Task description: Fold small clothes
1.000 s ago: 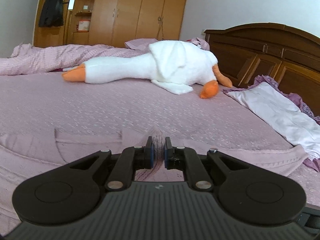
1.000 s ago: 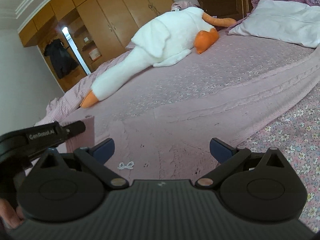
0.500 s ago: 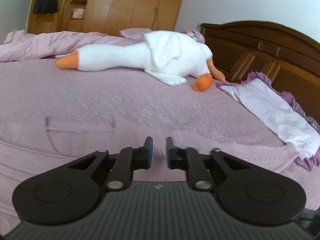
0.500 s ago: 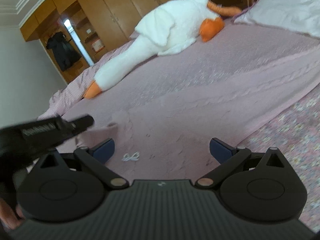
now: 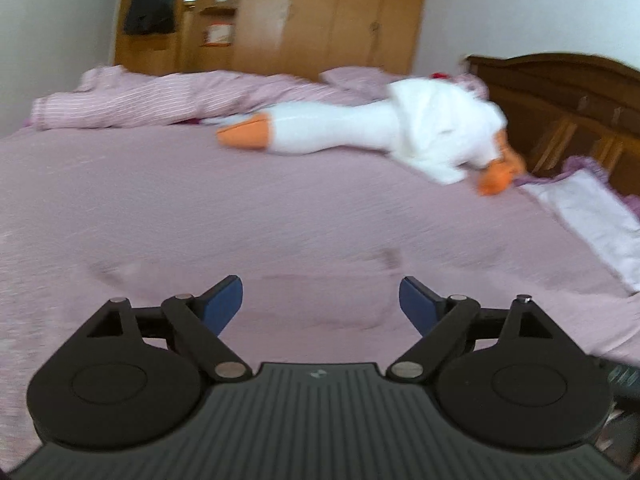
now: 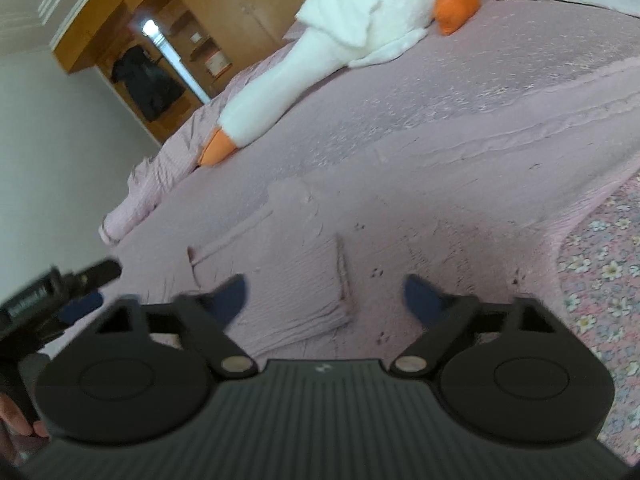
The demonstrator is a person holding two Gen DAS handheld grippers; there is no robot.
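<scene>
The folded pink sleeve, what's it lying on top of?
The folded pink sleeve rests on the pink garment's body, spread flat on the bed. What lies beneath that fold is covered.

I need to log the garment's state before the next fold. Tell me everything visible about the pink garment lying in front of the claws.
The pink garment is a knitted-looking piece in nearly the same pink as the bedspread it lies flat on. In the right wrist view one ribbed panel is folded over onto it, with a straight ribbed edge and a thicker corner. Neither the open left claw nor the open right claw grips it. The left view is blurred, showing only faint edges.
</scene>
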